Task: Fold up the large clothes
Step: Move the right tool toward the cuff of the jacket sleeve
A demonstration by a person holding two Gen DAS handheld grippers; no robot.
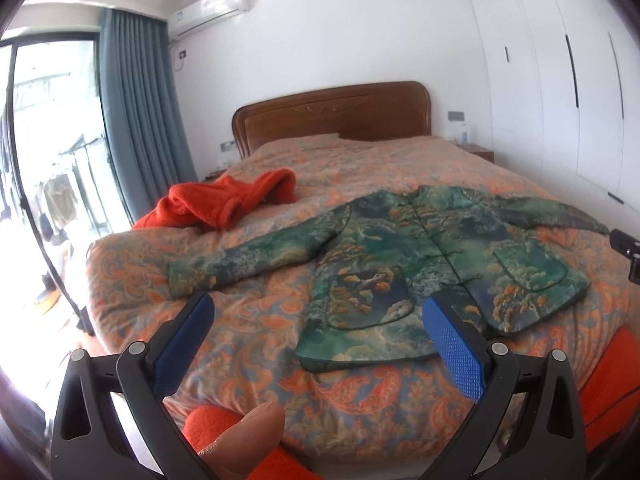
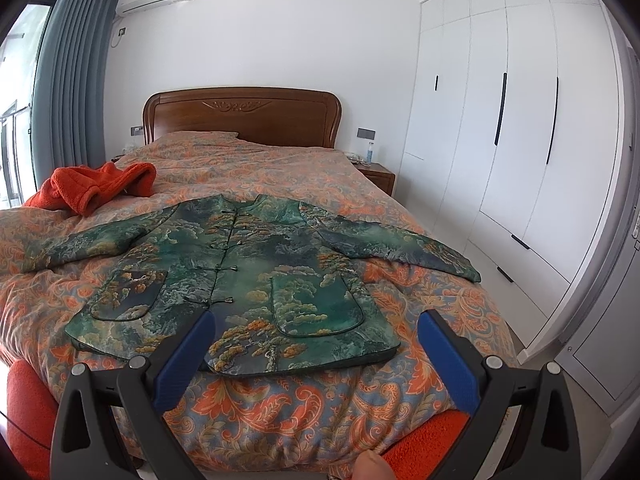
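Note:
A green patterned jacket (image 1: 420,256) lies flat on the bed, front up, buttoned, both sleeves spread out. It also shows in the right wrist view (image 2: 256,272). My left gripper (image 1: 318,308) is open and empty, held above the bed's foot near the jacket's lower left hem. My right gripper (image 2: 316,324) is open and empty, held above the jacket's lower right hem. Part of the right gripper (image 1: 628,244) shows at the right edge of the left wrist view.
A crumpled orange garment (image 1: 228,200) lies on the bed's far left, also in the right wrist view (image 2: 92,188). The bed has an orange paisley quilt (image 2: 280,400) and wooden headboard (image 2: 240,116). White wardrobes (image 2: 500,140) stand right; curtain and window (image 1: 48,140) left.

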